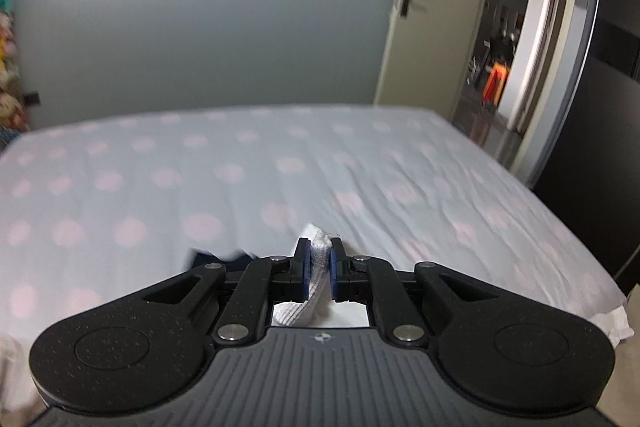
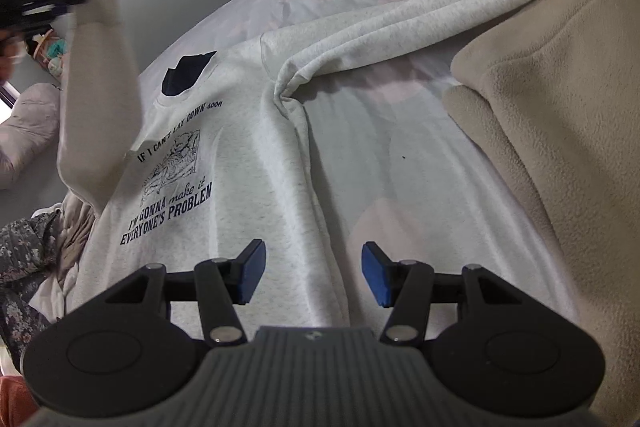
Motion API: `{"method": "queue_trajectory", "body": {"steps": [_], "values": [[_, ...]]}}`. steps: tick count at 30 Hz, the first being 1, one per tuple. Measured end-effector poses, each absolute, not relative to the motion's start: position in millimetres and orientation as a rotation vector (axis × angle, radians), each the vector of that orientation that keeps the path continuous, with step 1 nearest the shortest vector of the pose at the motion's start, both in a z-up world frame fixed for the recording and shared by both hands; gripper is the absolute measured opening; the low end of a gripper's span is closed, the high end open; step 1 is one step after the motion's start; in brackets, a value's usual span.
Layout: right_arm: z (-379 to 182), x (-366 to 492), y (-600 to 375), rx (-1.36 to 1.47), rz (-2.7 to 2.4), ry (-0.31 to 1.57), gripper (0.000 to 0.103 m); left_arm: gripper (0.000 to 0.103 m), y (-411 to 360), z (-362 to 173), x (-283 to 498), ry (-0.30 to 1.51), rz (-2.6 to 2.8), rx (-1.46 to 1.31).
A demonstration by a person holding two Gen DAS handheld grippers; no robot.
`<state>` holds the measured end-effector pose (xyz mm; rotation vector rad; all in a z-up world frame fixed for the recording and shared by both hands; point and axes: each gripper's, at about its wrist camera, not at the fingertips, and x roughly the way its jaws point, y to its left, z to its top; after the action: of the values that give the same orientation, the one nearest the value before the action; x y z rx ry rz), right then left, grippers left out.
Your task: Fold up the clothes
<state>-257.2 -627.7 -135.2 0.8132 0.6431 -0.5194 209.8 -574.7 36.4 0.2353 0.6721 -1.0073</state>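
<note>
Lying face-up on the bed point(image 2: 392, 155), the pale grey sweatshirt point(image 2: 240, 187) reads "IF I CAN'T LAY DOWN SOON" and "I'M GONNA make it EVERYONE'S PROBLEM". The left gripper point(image 1: 319, 263) is clamped on its ribbed cuff point(image 1: 319, 259). The right gripper point(image 2: 313, 275) hovers half-spread over the hem, holding nothing, beside a beige fleece point(image 2: 560, 147).

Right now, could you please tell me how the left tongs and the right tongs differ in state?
The left tongs are shut on a white ribbed cuff; the right tongs stand open, gripping nothing. The left tongs sit above the spotted bedsheet; the right tongs hover over the grey printed sweatshirt. Both have blue pads on black fingers.
</note>
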Motion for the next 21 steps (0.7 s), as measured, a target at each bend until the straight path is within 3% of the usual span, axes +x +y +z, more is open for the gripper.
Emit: {"method": "queue_trajectory", "body": {"steps": [6,11,15,17,21], "values": [[-148,-260,-639,0.891,-0.503,0.626,0.057,0.008,-599,-15,183,0.831,-1.085,0.316],[-149,-262,-640,0.911,-0.487,0.613,0.057,0.012,-593,-42,162,0.845,-1.162,0.351],[-148,-261,-640,0.910,-0.481,0.615,0.057,0.030,-577,-39,161,0.805,-1.187,0.303],[-147,-260,-638,0.902,-0.484,0.625,0.057,0.047,-564,-30,161,0.784,-1.214,0.262],[-143,-257,-633,0.865,-0.497,0.650,0.057,0.049,-529,-12,166,0.754,-1.248,0.181]]}}
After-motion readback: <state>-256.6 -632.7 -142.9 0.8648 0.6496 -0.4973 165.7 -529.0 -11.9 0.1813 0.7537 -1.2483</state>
